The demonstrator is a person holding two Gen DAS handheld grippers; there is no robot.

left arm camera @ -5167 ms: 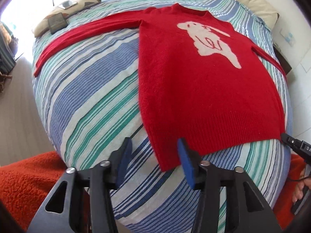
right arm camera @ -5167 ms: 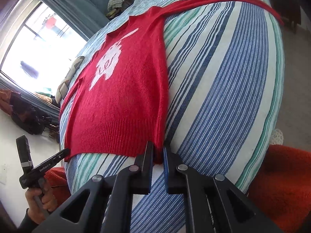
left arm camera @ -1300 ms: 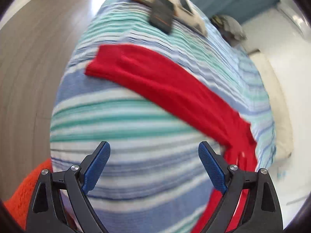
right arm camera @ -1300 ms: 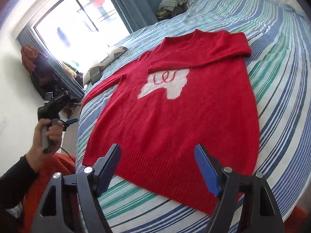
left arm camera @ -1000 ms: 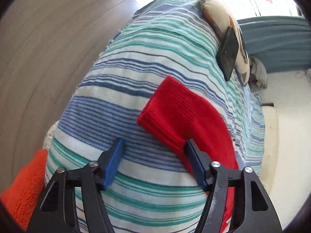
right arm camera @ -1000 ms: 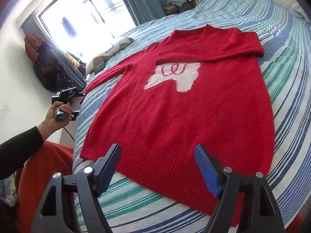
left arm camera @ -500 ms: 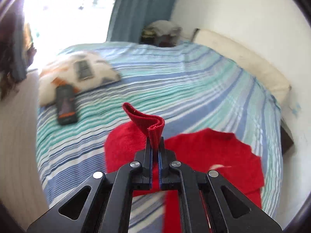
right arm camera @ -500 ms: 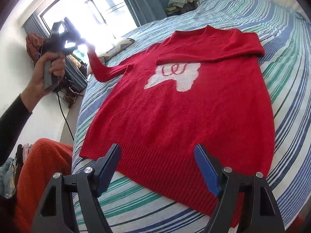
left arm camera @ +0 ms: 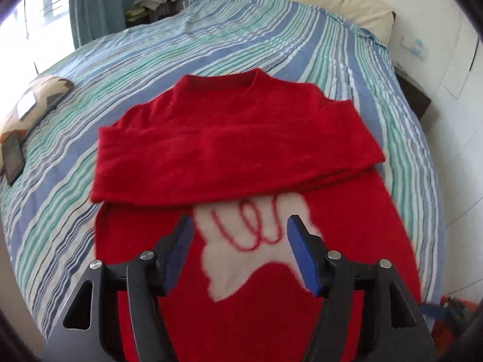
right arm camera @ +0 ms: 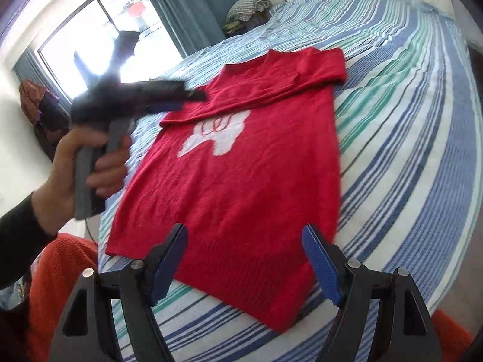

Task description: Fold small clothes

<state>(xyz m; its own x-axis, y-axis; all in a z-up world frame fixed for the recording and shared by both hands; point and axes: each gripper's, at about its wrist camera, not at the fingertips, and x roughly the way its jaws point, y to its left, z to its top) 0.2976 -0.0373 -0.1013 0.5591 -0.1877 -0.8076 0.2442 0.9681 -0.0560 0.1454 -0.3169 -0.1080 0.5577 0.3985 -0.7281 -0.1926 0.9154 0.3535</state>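
Observation:
A red sweater (left arm camera: 235, 150) with a white figure (left arm camera: 250, 250) on its chest lies flat on the striped bed (left arm camera: 211, 39). Both sleeves are folded across the chest below the collar. My left gripper (left arm camera: 240, 241) is open and empty above the white figure. It shows blurred in the right wrist view (right arm camera: 193, 99), held above the sweater's left edge. My right gripper (right arm camera: 244, 250) is open and empty above the hem of the sweater (right arm camera: 241, 187).
A patterned cushion (left arm camera: 36, 96) and a dark phone (left arm camera: 12, 158) lie at the bed's left edge. A cream pillow (left arm camera: 302, 3) lies at the head. A window with blue curtains (right arm camera: 187, 6) is behind. An orange blanket (right arm camera: 60, 271) is at the front left.
My left gripper carried the left sleeve over the chest, let it go and opened. The sleeve now lies folded across the sweater. My right gripper stayed open above the hem.

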